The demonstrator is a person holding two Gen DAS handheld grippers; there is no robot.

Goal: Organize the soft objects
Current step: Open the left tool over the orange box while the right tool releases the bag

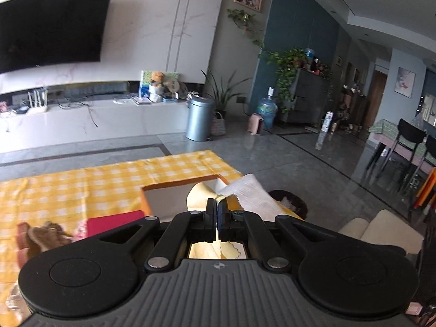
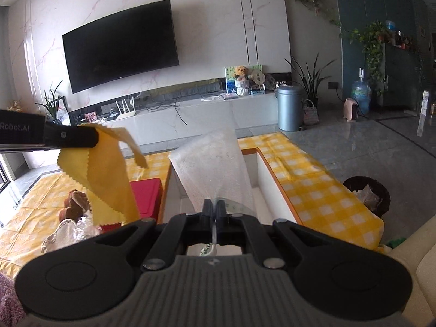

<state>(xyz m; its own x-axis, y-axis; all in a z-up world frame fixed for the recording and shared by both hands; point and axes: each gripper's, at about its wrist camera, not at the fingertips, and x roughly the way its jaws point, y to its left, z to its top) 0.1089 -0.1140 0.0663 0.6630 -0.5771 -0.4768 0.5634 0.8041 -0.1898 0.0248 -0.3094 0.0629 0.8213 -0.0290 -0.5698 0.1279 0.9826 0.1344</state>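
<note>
My left gripper [image 1: 217, 203] is shut on a yellow cloth [image 1: 200, 194] with zigzag edges, held above the orange-rimmed white box [image 1: 174, 197]. In the right wrist view the same cloth [image 2: 105, 171] hangs from the left gripper [image 2: 94, 137] at the left. My right gripper [image 2: 215, 204] is shut on a white bubble-wrap pouch [image 2: 215, 166] that sticks up over the box [image 2: 263, 171]. The pouch [image 1: 252, 193] also shows right of the left fingers. A brown plush toy [image 2: 75, 204] and a red pad [image 2: 145, 194] lie on the yellow checked tablecloth [image 2: 313, 190].
A white mesh bag [image 2: 62, 233] lies beside the plush. A dark waste basket [image 2: 366, 194] stands on the floor right of the table, a cream sofa arm [image 1: 381, 229] nearer. Across the room are a TV [image 2: 120, 43], a low bench and a grey bin [image 2: 288, 107].
</note>
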